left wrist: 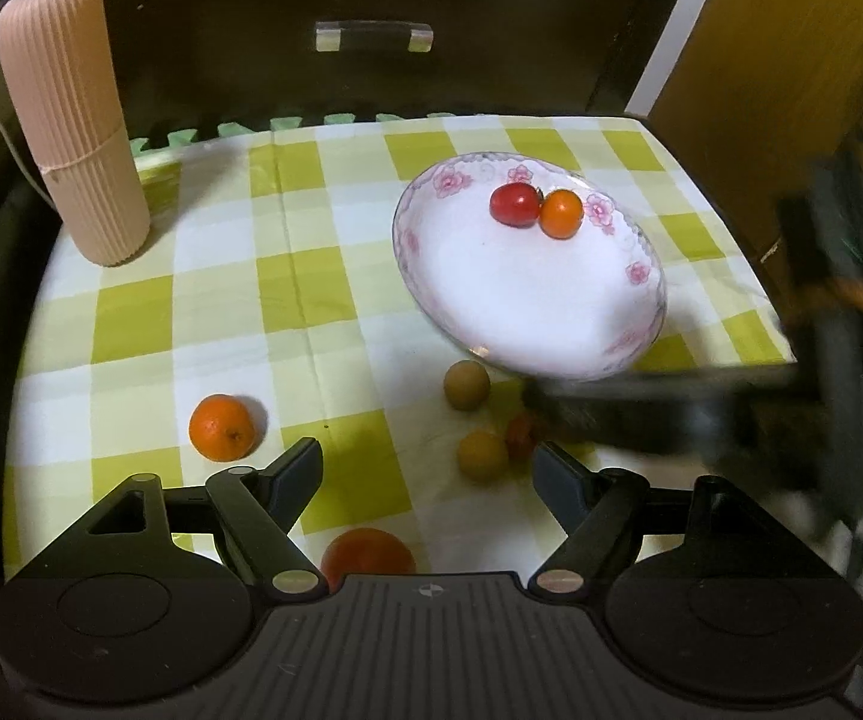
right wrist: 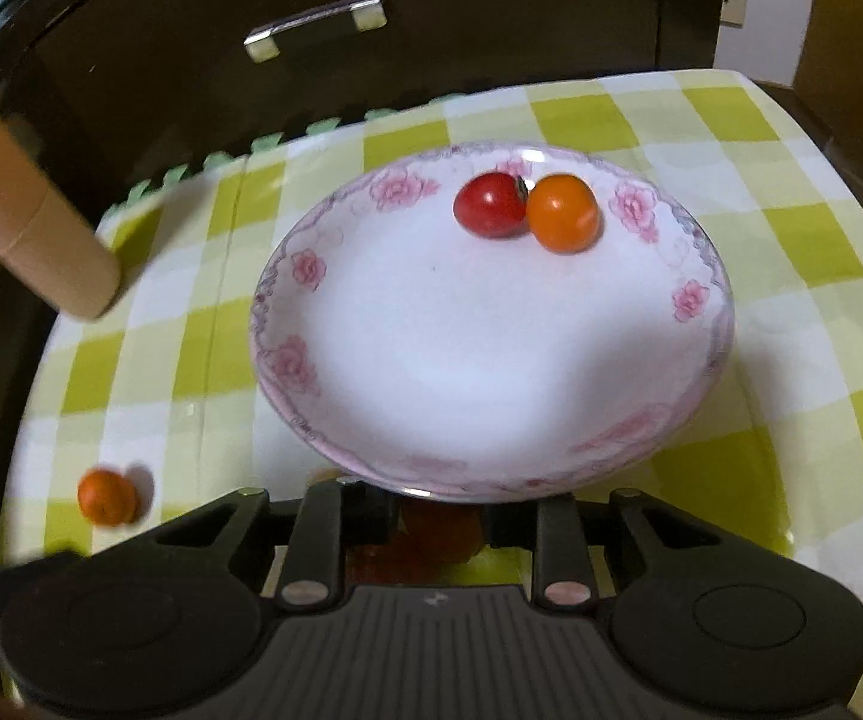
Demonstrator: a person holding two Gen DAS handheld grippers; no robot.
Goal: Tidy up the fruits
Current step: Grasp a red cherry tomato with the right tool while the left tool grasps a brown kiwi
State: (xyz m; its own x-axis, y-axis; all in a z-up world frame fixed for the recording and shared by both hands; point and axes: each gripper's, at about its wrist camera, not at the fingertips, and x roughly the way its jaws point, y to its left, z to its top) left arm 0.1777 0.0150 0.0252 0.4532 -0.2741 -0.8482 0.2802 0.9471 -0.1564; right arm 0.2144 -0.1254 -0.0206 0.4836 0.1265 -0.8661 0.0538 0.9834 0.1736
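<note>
Checked tablecloth (left wrist: 311, 276) holds a plate (right wrist: 431, 360); two tomatoes (right wrist: 527, 210) at twelve o'clock; right gripper (right wrist: 437, 516) clenches its rim, left gripper (left wrist: 425, 474) released.

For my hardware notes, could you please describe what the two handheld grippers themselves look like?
Both match: the left gripper and right gripper are matte black, with a ribbed centre plate bearing a small crosshair mark, round discs either side, silver pivot pins and angled linkage arms. The left's fingers have dark blue-grey pads. No cables or sleeves visible.

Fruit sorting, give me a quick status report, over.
Left gripper open, empty, low over the cloth. Right gripper by the plate rim, a red fruit between its fingers, grip unclear. Two cherry tomatoes plated; mandarin and others loose. Nothing blocking.
</note>
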